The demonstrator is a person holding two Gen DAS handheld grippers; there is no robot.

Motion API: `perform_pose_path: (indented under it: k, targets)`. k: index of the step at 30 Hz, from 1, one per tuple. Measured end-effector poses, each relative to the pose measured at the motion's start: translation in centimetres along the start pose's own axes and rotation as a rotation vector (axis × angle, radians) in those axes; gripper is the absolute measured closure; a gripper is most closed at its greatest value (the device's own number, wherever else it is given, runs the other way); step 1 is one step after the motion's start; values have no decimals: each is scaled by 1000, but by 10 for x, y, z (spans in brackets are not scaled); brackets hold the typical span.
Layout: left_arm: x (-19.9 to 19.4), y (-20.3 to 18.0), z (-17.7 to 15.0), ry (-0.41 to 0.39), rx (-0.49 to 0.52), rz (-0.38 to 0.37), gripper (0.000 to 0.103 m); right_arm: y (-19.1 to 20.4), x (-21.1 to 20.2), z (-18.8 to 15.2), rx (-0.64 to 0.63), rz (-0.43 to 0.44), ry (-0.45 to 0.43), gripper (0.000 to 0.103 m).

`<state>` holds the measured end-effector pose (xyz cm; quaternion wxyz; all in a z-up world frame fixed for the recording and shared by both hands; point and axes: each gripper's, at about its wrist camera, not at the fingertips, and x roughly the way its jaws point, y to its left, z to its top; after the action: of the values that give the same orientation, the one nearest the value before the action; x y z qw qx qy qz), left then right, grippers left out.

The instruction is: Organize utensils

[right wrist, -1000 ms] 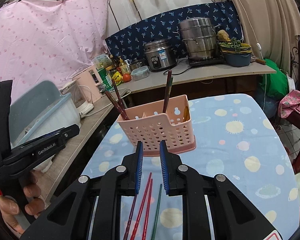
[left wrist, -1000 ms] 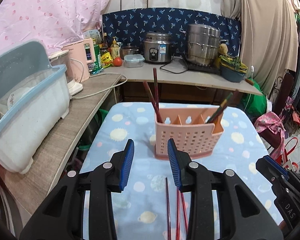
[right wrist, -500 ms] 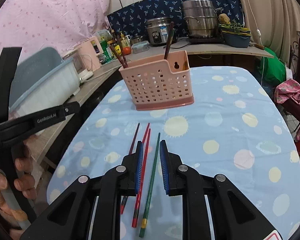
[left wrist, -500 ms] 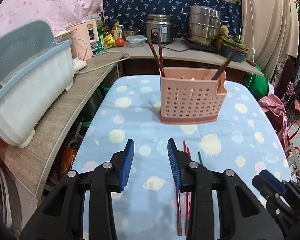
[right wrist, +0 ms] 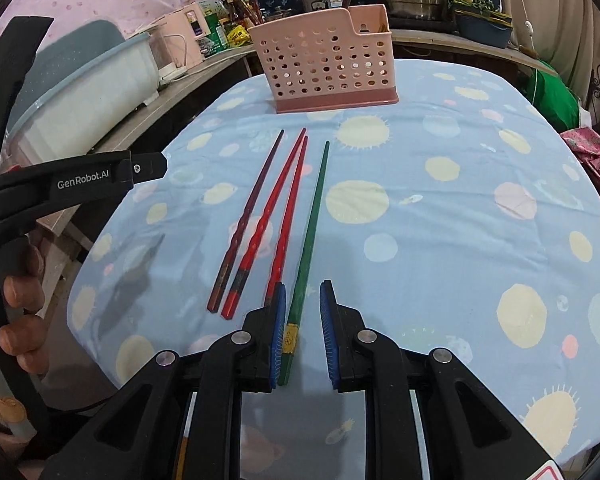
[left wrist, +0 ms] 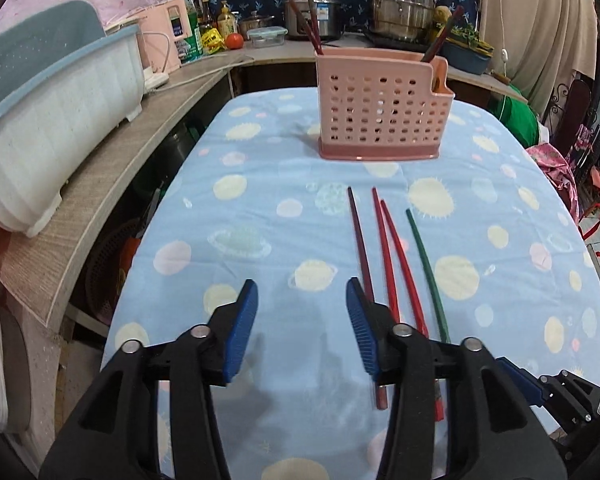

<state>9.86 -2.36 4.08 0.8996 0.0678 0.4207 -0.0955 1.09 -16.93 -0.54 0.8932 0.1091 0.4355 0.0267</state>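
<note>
We see four chopsticks lying side by side on the tablecloth (right wrist: pixel 460 240) in front of the pink holder (right wrist: pixel 324 60): a green chopstick (right wrist: pixel 314 216), two red chopsticks (right wrist: pixel 280 200) and a dark chopstick (right wrist: pixel 256 196). Our right gripper (right wrist: pixel 302 334) straddles the green one's near end, jaws apart. Our left gripper (left wrist: pixel 302 328) hovers wide open, left of the dark one.

Tablecloth (right wrist: pixel 440 208) is light blue with pale yellow suns and planets. Basket (right wrist: pixel 324 60) is pink with round holes. Chopsticks: one dark maroon (right wrist: pixel 252 208), two bright red (right wrist: pixel 278 196), one green (right wrist: pixel 314 216).
</note>
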Motion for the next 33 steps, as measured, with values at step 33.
perform_pose_path:
  k: [33]
  targets:
    - [24,-7,-41,117,32,-41,46,2,17,-22,-40,-74,35,96]
